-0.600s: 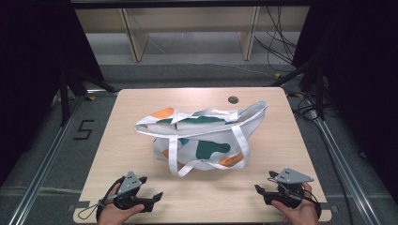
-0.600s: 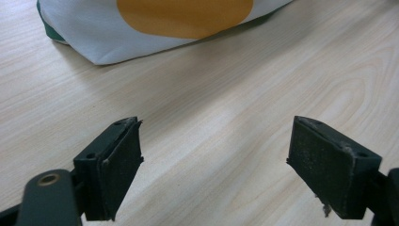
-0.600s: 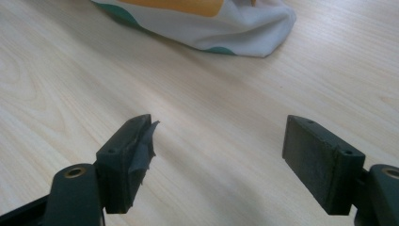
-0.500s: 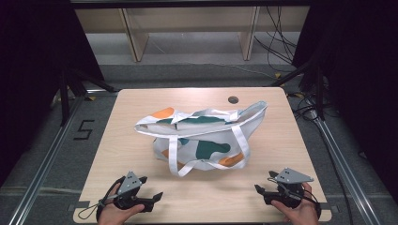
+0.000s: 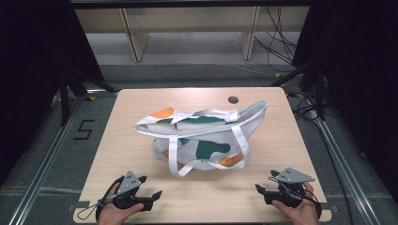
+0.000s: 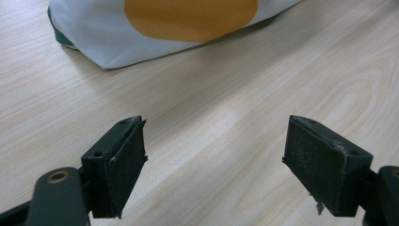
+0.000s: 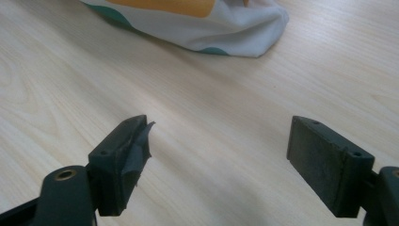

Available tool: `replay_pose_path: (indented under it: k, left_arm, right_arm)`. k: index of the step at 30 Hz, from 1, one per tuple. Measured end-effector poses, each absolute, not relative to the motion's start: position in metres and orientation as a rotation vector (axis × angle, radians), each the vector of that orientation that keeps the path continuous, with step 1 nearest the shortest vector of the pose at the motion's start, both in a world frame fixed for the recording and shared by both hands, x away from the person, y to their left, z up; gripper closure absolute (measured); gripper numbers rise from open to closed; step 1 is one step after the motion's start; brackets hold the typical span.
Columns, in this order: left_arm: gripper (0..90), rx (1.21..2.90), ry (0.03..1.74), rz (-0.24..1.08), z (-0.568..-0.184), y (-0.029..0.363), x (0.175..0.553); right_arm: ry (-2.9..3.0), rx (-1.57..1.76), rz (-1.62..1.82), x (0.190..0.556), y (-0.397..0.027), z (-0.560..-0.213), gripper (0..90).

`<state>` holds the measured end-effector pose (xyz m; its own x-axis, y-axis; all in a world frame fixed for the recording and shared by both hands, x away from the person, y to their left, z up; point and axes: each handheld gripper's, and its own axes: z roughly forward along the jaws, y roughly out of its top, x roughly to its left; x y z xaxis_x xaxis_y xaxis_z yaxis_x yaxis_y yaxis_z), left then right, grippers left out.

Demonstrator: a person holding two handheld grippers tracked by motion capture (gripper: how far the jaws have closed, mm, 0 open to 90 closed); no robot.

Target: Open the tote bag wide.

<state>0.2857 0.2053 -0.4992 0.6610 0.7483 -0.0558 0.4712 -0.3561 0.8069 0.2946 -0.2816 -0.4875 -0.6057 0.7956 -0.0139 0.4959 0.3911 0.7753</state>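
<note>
Nothing much had changed: against the picture from a moment before, my hands, both tools and the bag sat in the same places, so I judged the work on the bag had not yet begun (or was paused at its very start).

Nearest to me, my left gripper rested at the near left edge of the table, its jaws spread wide with nothing between them; in the left gripper view I saw only bare wood grain between the two black pads. My right gripper lay at the near right edge, likewise wide open and holding nothing, with one pad showing clean against the wood.

Farther off, well apart from both tools, the tote bag lay near the middle of the table, white with orange and green patches, its mouth slumped partly open toward the far right corner. One white strap looped down over its near side. Beyond it, near the far edge, sat a small dark round cable hole.

With both tools empty and level with each other, I judged the next move would be a reach forward to the bag from each side.
</note>
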Motion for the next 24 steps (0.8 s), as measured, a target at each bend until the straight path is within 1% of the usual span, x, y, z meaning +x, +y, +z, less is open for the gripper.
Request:
replay_pose_path:
  k: [6,7,8,9,10,13,16,17,18,19,20,21,22,23,24]
  left_arm:
    - [20.9,1.988,0.974,0.388,-0.498,0.205,0.284]
    - [23.5,1.999,0.968,0.390,-0.498,0.206,0.285]
    - [24.0,1.987,0.969,0.375,-0.497,0.205,0.284]
    - [24.0,1.993,0.954,0.380,-0.496,0.206,0.285]
    - [24.1,1.982,0.963,0.377,-0.496,0.206,0.285]
    - [28.3,1.957,0.963,0.370,-0.493,0.207,0.286]
    - [33.6,1.939,0.969,0.351,-0.488,0.209,0.287]
    - [36.1,1.932,0.964,0.346,-0.487,0.209,0.288]
    - [42.6,1.939,0.946,0.340,-0.485,0.209,0.288]
    - [45.3,1.917,0.961,0.336,-0.484,0.208,0.287]
    - [49.5,1.927,0.937,0.328,-0.482,0.208,0.288]
    - [56.5,1.934,0.917,0.329,-0.479,0.208,0.288]
    - [59.6,1.927,0.911,0.330,-0.477,0.207,0.288]
    - [66.2,1.914,0.894,0.334,-0.474,0.206,0.288]
    - [69.1,1.930,0.883,0.336,-0.470,0.207,0.288]
  right_arm:
    - [2.267,1.060,1.093,0.297,-0.282,-0.487,20.1]
    - [2.257,1.105,1.098,0.295,-0.281,-0.486,20.8]
    - [2.257,1.105,1.098,0.295,-0.281,-0.486,20.8]
    - [2.246,1.136,1.109,0.293,-0.280,-0.485,22.2]
    - [2.255,1.094,1.119,0.295,-0.282,-0.484,23.9]
    - [2.241,1.135,1.154,0.294,-0.281,-0.480,27.6]
    - [2.249,1.100,1.160,0.296,-0.281,-0.471,38.2]
    - [2.245,1.074,1.168,0.296,-0.281,-0.468,43.7]
    - [2.252,1.065,1.182,0.295,-0.280,-0.465,48.6]
    - [2.239,0.990,1.192,0.299,-0.281,-0.462,50.6]
    - [2.250,0.976,1.190,0.299,-0.281,-0.458,55.2]
    - [2.249,0.967,1.203,0.299,-0.279,-0.455,59.5]
    - [2.233,0.936,1.209,0.300,-0.279,-0.452,65.2]
    - [2.245,0.962,1.219,0.297,-0.277,-0.449,69.6]
    - [2.258,0.900,1.230,0.301,-0.278,-0.446,74.4]
